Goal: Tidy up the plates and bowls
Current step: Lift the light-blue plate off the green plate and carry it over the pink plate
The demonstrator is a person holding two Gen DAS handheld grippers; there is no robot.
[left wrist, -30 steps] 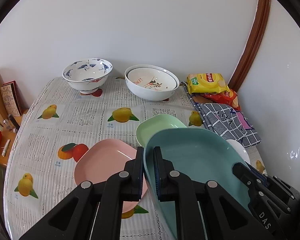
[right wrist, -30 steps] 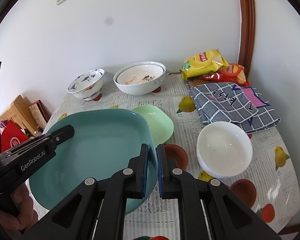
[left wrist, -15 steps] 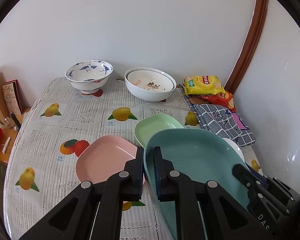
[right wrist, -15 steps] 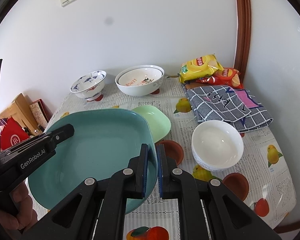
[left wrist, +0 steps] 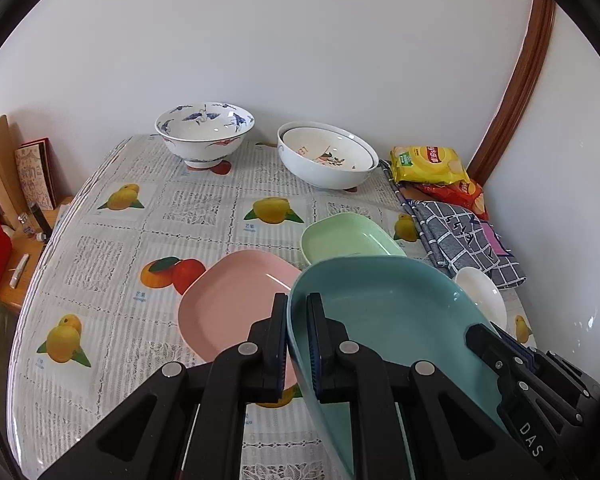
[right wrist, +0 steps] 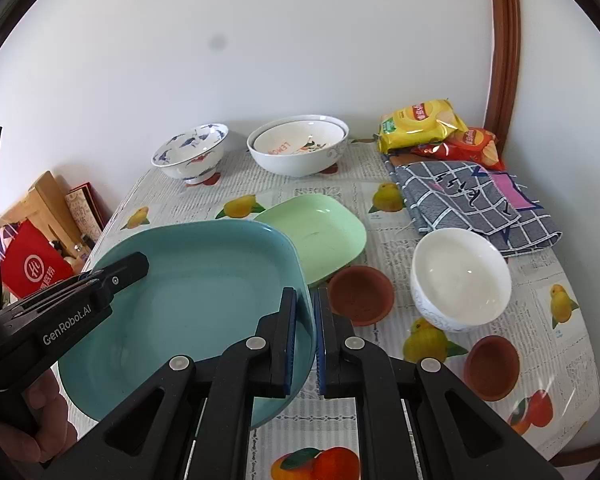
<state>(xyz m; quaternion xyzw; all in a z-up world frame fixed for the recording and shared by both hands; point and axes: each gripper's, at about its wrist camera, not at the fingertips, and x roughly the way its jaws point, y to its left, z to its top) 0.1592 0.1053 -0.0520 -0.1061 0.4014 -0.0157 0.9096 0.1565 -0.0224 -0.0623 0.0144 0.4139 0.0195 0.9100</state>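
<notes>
A big teal plate [left wrist: 380, 320] hangs above the table, held at two sides. My left gripper [left wrist: 298, 320] is shut on its left rim, and my right gripper [right wrist: 306, 308] is shut on its right rim. In the right wrist view the teal plate [right wrist: 204, 292] hides the pink plate. The pink plate [left wrist: 228, 304] lies on the cloth just left of and below the teal one. A light green plate [right wrist: 320, 228] sits behind it. A plain white bowl [right wrist: 460, 276] stands to the right.
At the back stand a blue-patterned bowl [left wrist: 204, 132] and two nested white bowls [left wrist: 324, 156]. Chip bags [right wrist: 420, 124] and a checked cloth [right wrist: 472, 200] fill the back right. Two brown saucers [right wrist: 360, 294] [right wrist: 492, 366] sit near the white bowl. Boxes [left wrist: 4, 184] crowd the left.
Both grippers have drawn back from the wall with the teal plate still gripped. More of the pink plate and of the near table shows now.
</notes>
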